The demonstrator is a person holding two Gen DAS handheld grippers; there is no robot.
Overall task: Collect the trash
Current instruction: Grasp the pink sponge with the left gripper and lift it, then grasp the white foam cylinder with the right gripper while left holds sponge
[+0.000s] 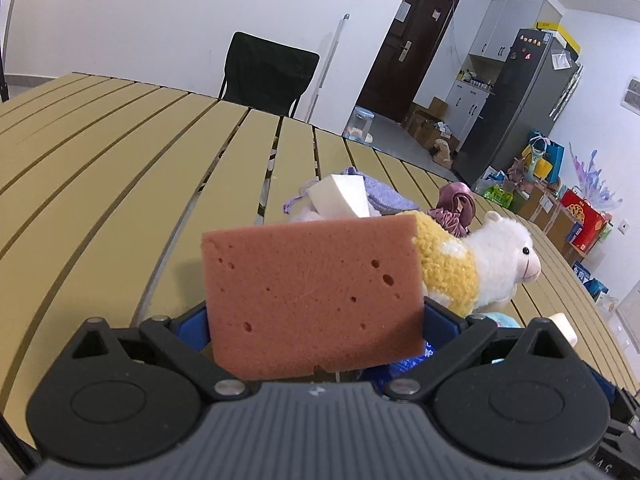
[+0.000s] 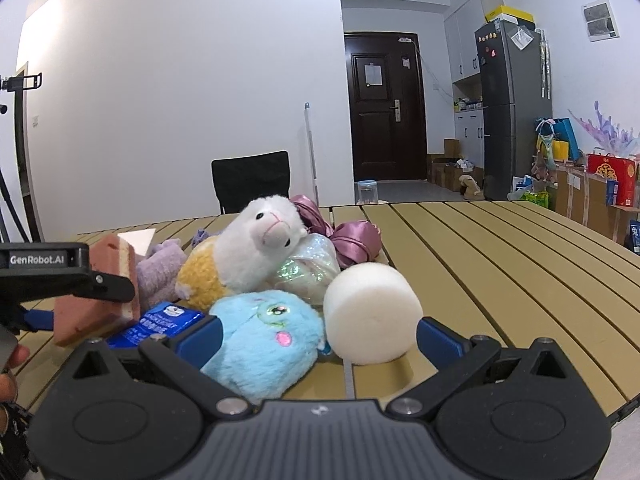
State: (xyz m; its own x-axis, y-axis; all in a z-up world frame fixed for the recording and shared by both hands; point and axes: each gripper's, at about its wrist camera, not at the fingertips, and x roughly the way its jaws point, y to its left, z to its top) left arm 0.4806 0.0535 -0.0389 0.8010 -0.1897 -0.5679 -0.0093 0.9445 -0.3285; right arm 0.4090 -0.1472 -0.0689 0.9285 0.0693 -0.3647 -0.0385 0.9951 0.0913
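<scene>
Sponge (image 1: 312,300) is being clamped by the left gripper (image 1: 316,320), hiding its fingertips; only the right wrist view is showing the right gripper (image 2: 318,332) spread around a blue plush (image 2: 266,340) and foam cylinder (image 2: 372,312).

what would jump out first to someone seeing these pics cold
The pink sponge fills the left wrist view, clamped in the left gripper. Beyond it a pile of soft toys sits on the slatted table, topped by a white alpaca plush. A blue plush and white foam cylinder lie between the open right gripper's fingers.

White walls (image 2: 180,80), dark door (image 2: 382,108), perhaps tiles.
</scene>
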